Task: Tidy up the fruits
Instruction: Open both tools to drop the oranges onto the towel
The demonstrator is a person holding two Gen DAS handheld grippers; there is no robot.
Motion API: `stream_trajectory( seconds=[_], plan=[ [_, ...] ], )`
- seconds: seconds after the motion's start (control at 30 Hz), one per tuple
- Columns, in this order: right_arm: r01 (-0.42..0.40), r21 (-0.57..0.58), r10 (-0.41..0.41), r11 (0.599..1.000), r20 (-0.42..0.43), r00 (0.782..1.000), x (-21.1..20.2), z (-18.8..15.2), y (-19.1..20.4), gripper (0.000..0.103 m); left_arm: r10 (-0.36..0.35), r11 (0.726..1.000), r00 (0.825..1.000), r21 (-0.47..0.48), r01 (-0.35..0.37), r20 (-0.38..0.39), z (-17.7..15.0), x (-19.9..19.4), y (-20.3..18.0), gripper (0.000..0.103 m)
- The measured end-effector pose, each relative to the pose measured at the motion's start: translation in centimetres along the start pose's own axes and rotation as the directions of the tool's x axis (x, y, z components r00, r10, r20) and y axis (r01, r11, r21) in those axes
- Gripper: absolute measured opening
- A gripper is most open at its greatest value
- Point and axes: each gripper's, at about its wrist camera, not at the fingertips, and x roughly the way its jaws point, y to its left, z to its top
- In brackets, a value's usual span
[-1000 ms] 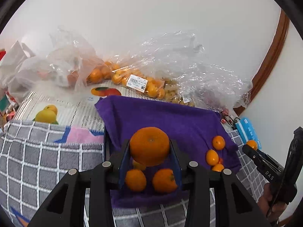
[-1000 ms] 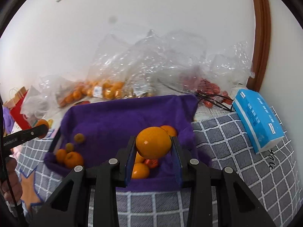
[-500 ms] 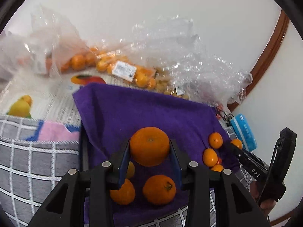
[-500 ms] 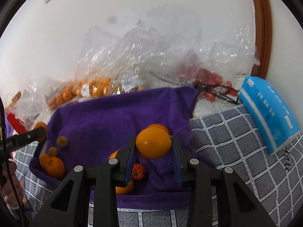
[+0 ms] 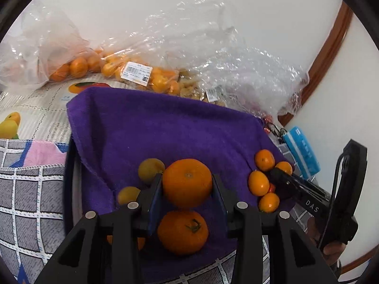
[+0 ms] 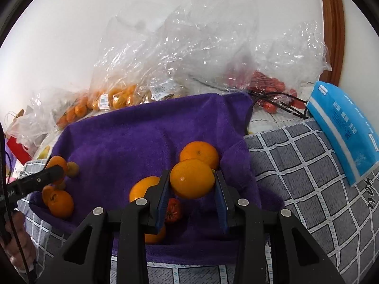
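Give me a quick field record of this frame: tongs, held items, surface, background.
left tongs: shut on round orange mandarin
right tongs: shut on smooth orange citrus fruit
surface: purple terry towel with loose citrus on it, both held fruits above it
background: clear plastic bags of fruit; blue tissue pack on grey checked cloth

Left gripper and right gripper both clamped.

Plush matt purple towel; crinkled glossy clear plastic bags.
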Motion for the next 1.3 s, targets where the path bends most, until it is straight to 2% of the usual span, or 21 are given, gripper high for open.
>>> stream_trajectory(
  seconds=[0.67,1.17,1.27,1.3],
  plan=[
    [0.039,-0.001,-0.039,0.999,-0.006,0.999,0.8,-0.4,0.1,0.035,0.055,0.995,0.997,0.077,-0.059,0.054,-1.4,0.6,-1.4,0.038],
    [0.06,0.007,-0.06,0.998,-0.001,0.998,0.7,-0.5,0.0,0.036,0.045,0.994,0.997,0.1,-0.05,0.059,-1.5,0.5,-1.7,0.038],
    [0.055,0.018,-0.056,0.998,0.014,0.998,0.3,-0.5,-0.1,0.04,0.042,0.993,0.997,0.104,-0.048,0.061,-1.6,0.4,-1.8,0.038],
    [0.051,0.019,-0.052,0.998,0.02,0.998,0.2,-0.5,-0.1,0.044,0.047,0.993,0.997,0.105,-0.054,0.064,-1.6,0.4,-1.8,0.038]
  ],
)
